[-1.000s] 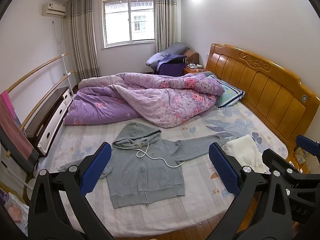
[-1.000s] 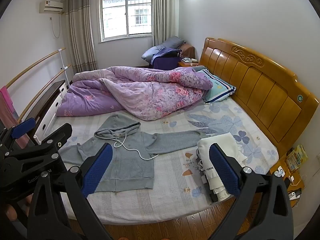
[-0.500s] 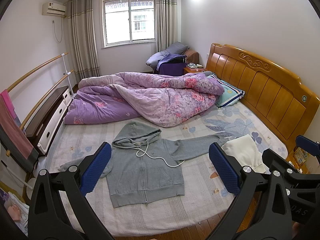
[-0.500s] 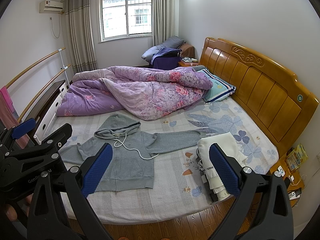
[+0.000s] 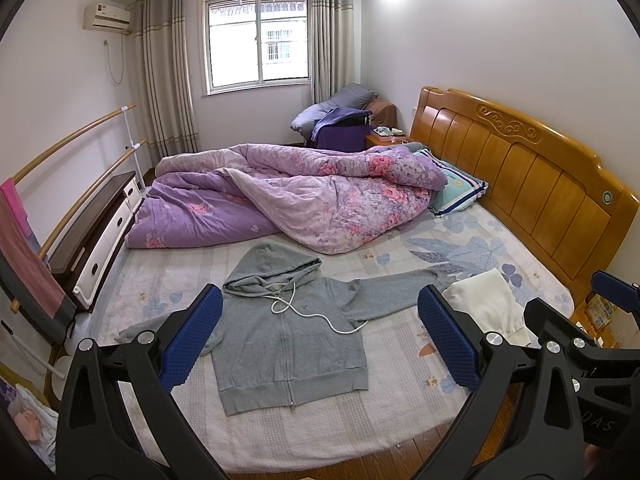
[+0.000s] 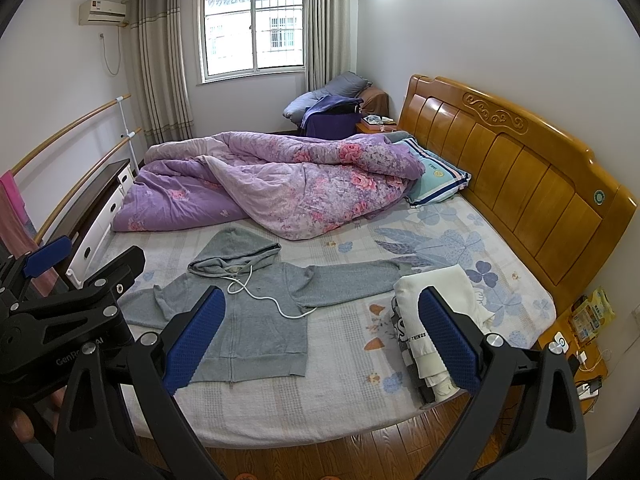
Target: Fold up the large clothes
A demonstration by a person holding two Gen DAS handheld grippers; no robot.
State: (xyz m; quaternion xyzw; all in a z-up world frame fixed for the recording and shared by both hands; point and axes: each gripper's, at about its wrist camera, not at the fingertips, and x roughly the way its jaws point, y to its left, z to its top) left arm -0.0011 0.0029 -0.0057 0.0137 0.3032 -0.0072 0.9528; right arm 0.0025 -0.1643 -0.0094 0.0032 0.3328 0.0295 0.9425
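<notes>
A grey zip hoodie (image 5: 288,340) (image 6: 256,320) lies flat on the bed, front up, hood toward the quilt, both sleeves spread out, white drawstring trailing across its chest. My left gripper (image 5: 320,336) hangs open above the bed's near edge, well short of the hoodie, nothing between its blue pads. My right gripper (image 6: 322,336) is open too and holds nothing. The left gripper's body (image 6: 60,320) shows at the left of the right wrist view, and the right one's body (image 5: 580,344) at the right of the left wrist view.
A stack of folded clothes (image 6: 436,320) sits at the bed's near right. A rumpled purple quilt (image 5: 288,200) and a pillow (image 5: 456,192) fill the far half. The wooden headboard (image 5: 528,192) runs along the right. A dresser (image 5: 96,232) and rails stand left.
</notes>
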